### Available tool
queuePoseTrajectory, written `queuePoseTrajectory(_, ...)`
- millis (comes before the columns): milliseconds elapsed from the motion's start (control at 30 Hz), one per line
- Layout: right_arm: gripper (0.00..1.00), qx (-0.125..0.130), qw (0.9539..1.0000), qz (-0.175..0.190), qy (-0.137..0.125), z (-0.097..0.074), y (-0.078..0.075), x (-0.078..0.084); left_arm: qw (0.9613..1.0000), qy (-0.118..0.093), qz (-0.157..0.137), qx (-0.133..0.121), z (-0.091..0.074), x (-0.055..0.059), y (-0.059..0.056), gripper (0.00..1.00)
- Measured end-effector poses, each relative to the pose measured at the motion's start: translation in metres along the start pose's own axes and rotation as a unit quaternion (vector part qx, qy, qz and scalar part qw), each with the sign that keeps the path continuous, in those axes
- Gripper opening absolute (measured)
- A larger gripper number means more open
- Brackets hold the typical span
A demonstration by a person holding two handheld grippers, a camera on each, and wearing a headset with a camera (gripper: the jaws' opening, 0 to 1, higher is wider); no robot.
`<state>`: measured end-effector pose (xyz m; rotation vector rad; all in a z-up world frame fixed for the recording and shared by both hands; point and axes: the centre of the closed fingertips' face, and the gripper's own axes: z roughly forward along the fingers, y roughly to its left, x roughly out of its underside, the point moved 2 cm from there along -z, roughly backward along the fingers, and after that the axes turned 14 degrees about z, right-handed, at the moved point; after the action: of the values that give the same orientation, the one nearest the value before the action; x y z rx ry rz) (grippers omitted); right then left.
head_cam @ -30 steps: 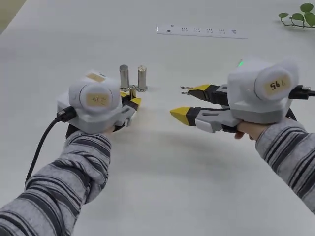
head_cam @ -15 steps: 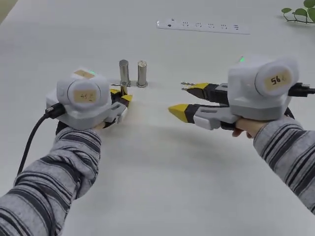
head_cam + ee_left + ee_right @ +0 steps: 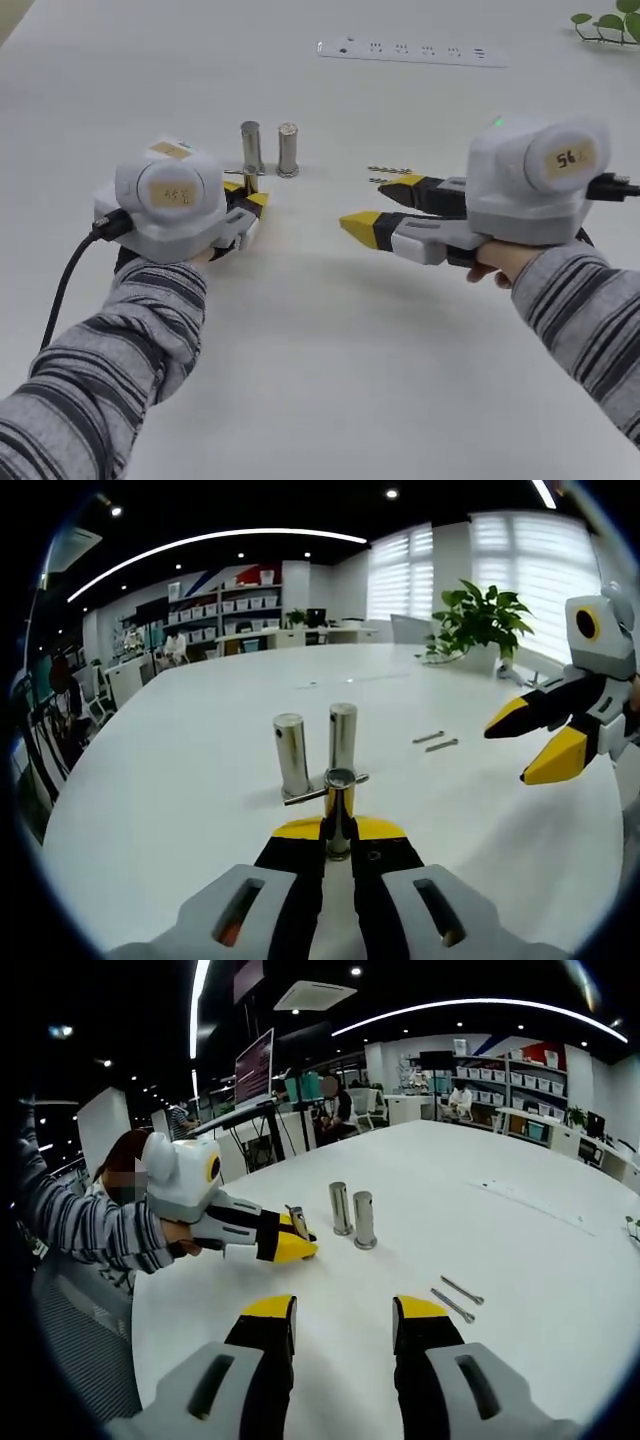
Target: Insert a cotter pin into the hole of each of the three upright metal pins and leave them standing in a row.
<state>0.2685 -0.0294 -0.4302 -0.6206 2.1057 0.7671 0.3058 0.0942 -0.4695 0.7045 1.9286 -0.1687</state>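
Note:
My left gripper (image 3: 250, 201) is shut on a short metal pin (image 3: 339, 810) held upright, with a cotter pin (image 3: 322, 791) through its hole. Just beyond it two more metal pins (image 3: 250, 147) (image 3: 288, 150) stand side by side on the white table; they appear again in the left gripper view (image 3: 292, 755) (image 3: 343, 738) and the right gripper view (image 3: 340, 1208) (image 3: 364, 1220). Two loose cotter pins (image 3: 388, 172) (image 3: 458, 1297) lie flat to their right. My right gripper (image 3: 368, 203) (image 3: 345, 1312) hovers open near those cotter pins, holding nothing.
A white power strip (image 3: 412, 52) lies at the far side of the table. A green plant (image 3: 605, 25) stands at the far right corner. A black cable (image 3: 70, 285) trails from the left gripper toward me. In the right gripper view, the left gripper (image 3: 285, 1245) is at left.
My left gripper has shifted slightly left with its pin, from between the two standing pins to in front of the left one. The right gripper has barely moved.

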Motion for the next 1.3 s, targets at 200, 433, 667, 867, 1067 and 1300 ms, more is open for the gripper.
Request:
queuePoseTrajectory(200, 0.35, 0.0, 1.0, 0.002, -0.001, -0.002, -0.001, 0.001, 1.0, 0.004, -0.001, -0.001, 0.001, 0.002, 0.0, 0.06)
queuePoseTrajectory(433, 0.36, 0.002, 1.0, -0.002, 0.001, -0.003, -0.002, 0.002, 0.9999, 0.012, -0.006, -0.001, 0.0, 0.006, -0.002, 0.11)
queuePoseTrajectory(667, 0.36, 0.005, 0.9999, -0.005, -0.009, -0.004, -0.003, -0.007, 0.9998, 0.011, -0.015, -0.005, -0.009, 0.004, 0.0, 0.24)
queuePoseTrajectory(867, 0.36, 0.008, 0.9998, -0.005, -0.02, -0.003, -0.003, -0.016, 0.9998, 0.005, -0.017, 0.002, -0.018, -0.002, -0.003, 0.39)
queuePoseTrajectory(1067, 0.36, 0.01, 0.9996, -0.005, -0.027, 0.003, -0.005, -0.021, 0.9999, 0.0, -0.016, 0.003, -0.029, -0.007, -0.005, 0.52)
queuePoseTrajectory(1300, 0.35, 0.01, 0.9991, -0.001, -0.041, 0.016, -0.005, -0.031, 0.9997, -0.017, -0.019, -0.004, -0.041, -0.018, -0.006, 0.63)
